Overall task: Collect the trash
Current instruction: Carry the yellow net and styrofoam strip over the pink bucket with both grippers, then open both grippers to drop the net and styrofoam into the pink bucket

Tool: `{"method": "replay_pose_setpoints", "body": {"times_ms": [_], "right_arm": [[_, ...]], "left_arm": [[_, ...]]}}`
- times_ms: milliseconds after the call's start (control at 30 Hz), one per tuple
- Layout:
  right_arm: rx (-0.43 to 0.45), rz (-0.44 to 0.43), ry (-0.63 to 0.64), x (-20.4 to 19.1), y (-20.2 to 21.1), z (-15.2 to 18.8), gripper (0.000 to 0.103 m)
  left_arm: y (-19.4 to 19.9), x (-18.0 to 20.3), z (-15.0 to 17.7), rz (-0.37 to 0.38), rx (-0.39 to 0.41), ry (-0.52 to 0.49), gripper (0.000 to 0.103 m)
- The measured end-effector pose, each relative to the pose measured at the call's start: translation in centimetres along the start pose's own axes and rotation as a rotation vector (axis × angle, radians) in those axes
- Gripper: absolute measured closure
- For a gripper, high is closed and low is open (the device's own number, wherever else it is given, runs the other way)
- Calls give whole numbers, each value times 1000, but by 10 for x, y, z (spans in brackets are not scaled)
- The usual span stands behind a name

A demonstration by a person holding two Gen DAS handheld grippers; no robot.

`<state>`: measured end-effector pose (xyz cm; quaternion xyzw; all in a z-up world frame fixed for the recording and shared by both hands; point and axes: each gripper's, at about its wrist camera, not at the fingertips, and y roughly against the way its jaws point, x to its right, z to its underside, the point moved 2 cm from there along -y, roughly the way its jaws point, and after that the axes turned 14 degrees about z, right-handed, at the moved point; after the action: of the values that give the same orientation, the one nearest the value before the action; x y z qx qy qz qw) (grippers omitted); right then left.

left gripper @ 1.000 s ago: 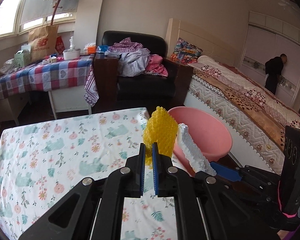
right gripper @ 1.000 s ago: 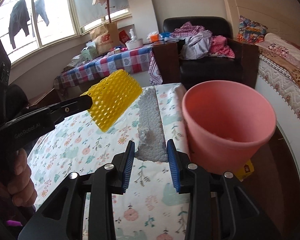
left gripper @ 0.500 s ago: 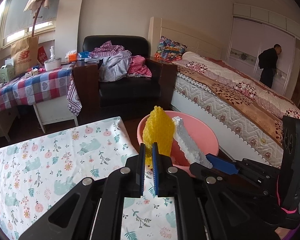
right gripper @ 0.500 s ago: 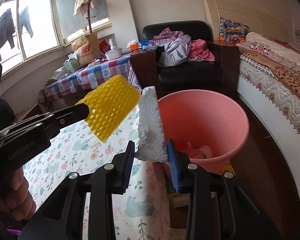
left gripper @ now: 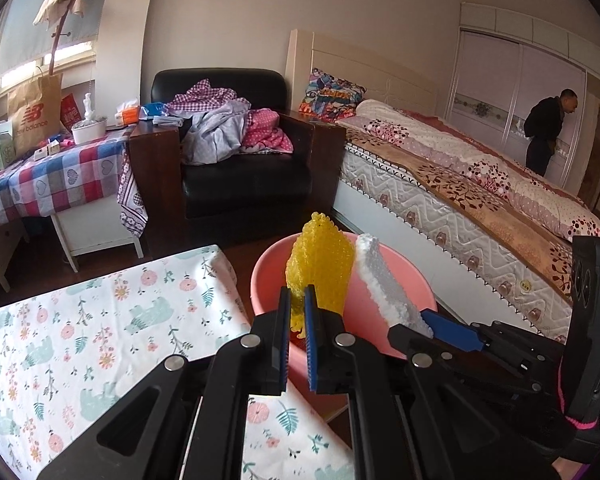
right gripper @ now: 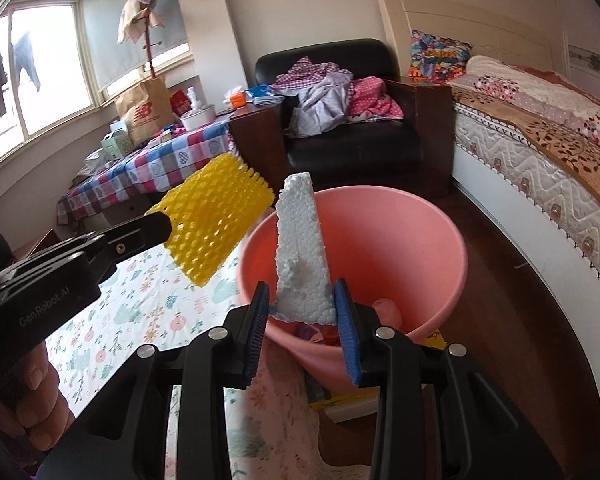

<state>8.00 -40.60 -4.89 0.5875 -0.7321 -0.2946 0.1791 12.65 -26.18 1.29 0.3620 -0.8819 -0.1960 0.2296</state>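
Indoors: floral tablecloth (left gripper: 100, 320), bed (left gripper: 480, 184); left tongs (left gripper: 296, 320) pinch yellow mesh (left gripper: 320, 268), right tongs (right gripper: 302, 312) pinch foam (right gripper: 300, 248).

A lived-in home bedroom, a quilted bed (left gripper: 480, 184) lying along the wall, clothes piling on an armchair (left gripper: 236, 152), wardrobe doors (left gripper: 516, 92) closing off the far end.

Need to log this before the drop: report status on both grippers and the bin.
Left gripper shut on yellow foam net. Right gripper shut on white styrofoam chunk. Both over round pink plastic bin. Nothing blocking.
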Motion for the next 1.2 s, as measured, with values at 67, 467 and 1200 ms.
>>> {"method": "replay_pose_setpoints", "body": {"times_ms": [67, 467, 1200], "right_arm": [[-10, 8, -15, 6, -7, -2, 69], [-68, 65, -49, 27, -43, -1, 69], [-128, 81, -71, 36, -76, 2, 68]], "left_arm": [[-9, -1, -1, 5, -12, 0, 97], [-61, -7, 6, 36, -98, 43, 97], [-85, -17, 15, 53, -129, 93, 96]]}}
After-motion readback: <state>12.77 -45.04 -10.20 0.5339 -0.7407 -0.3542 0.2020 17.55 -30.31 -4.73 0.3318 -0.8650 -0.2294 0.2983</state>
